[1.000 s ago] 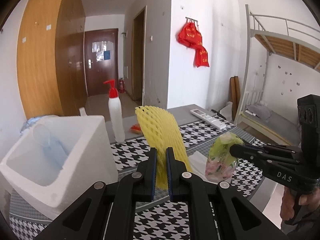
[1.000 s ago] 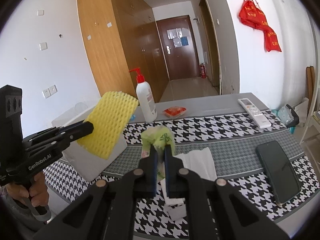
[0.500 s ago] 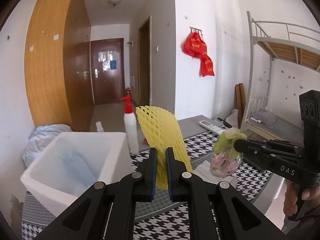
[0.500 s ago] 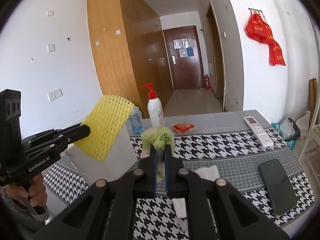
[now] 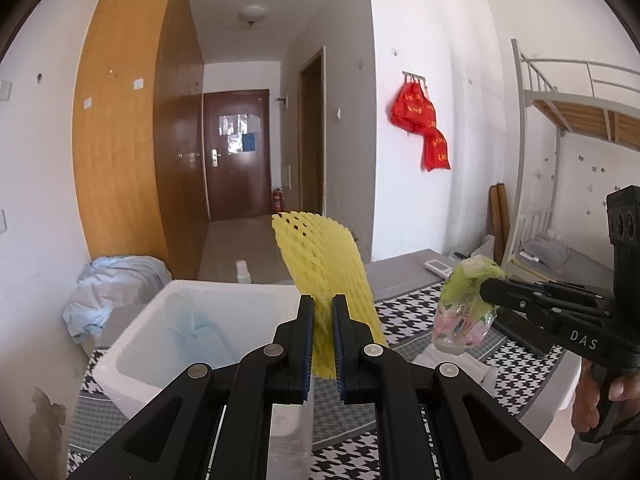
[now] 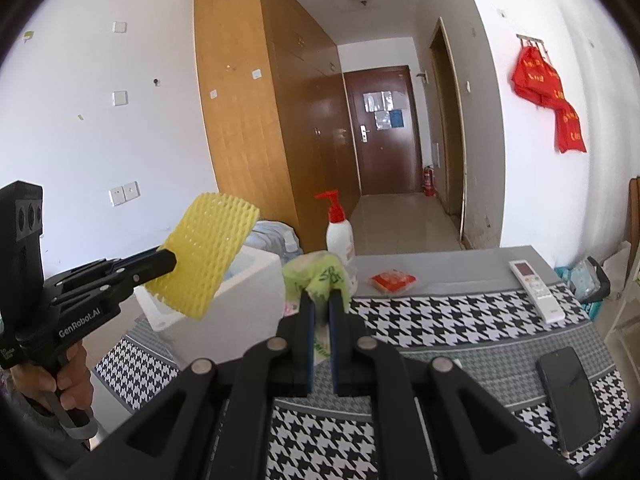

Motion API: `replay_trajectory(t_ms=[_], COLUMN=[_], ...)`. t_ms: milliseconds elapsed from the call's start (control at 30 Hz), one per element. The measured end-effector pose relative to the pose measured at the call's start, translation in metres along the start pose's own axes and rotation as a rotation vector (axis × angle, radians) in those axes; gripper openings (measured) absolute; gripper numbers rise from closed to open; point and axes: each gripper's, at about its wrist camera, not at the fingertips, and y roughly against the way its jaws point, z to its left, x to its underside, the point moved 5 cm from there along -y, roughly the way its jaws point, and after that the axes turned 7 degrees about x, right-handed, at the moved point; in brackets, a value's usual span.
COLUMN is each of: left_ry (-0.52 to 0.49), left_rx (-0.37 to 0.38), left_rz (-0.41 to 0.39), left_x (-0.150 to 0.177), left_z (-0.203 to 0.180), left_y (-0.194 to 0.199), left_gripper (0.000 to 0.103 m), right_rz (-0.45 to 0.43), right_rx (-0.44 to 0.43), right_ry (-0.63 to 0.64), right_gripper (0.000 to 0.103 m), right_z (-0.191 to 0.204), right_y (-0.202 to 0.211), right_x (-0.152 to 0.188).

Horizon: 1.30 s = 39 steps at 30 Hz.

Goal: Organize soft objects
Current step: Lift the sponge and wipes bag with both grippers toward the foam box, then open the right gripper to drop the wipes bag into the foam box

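Aloft: left gripper [image 5: 321, 344] jaws clamp yellow foam net [image 5: 326, 276]; right gripper [image 6: 320, 340] jaws clamp tissue pack [image 6: 314, 276].

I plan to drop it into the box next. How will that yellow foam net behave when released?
The yellow foam net probably weighs little and flexes: it curves above the left gripper. Likely soft, unbreakable, and may drift off the white foam box.

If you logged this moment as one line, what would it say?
left gripper: holds yellow foam net | right gripper: holds green packet | both above white foam box
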Motion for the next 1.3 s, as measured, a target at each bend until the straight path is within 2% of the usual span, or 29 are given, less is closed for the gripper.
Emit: replay_trajectory(t_ms=[500,767,967,1300], left_ry=[0.046,0.059,0.071,0.102], left_rx=[-0.075,-0.150,-0.208,-0.258], left_rz=[-0.049,-0.060,-0.059,-0.068], left_x=[-0.004,-0.003,-0.001,0.005], left_z=[0.041,0.068,0.090,0.114], left_y=[0.028,0.046,0.058,0.075], left_gripper=[0.010,0.010,0.010,0.010], right_rz=[-0.018,-0.030,-0.016,0.010], right_rx=[-0.059,-0.111,-0.149,-0.194], right_ry=[0.047,0.077,0.091,0.122], right_gripper=[0.008,0.009,0.009,0.009], right_z=[0.044,0.075,0.097,0.125], right_y=[-0.015,-0.026,-0.040,-0.056], right_x=[-0.018,-0.028,-0.030,-0.031])
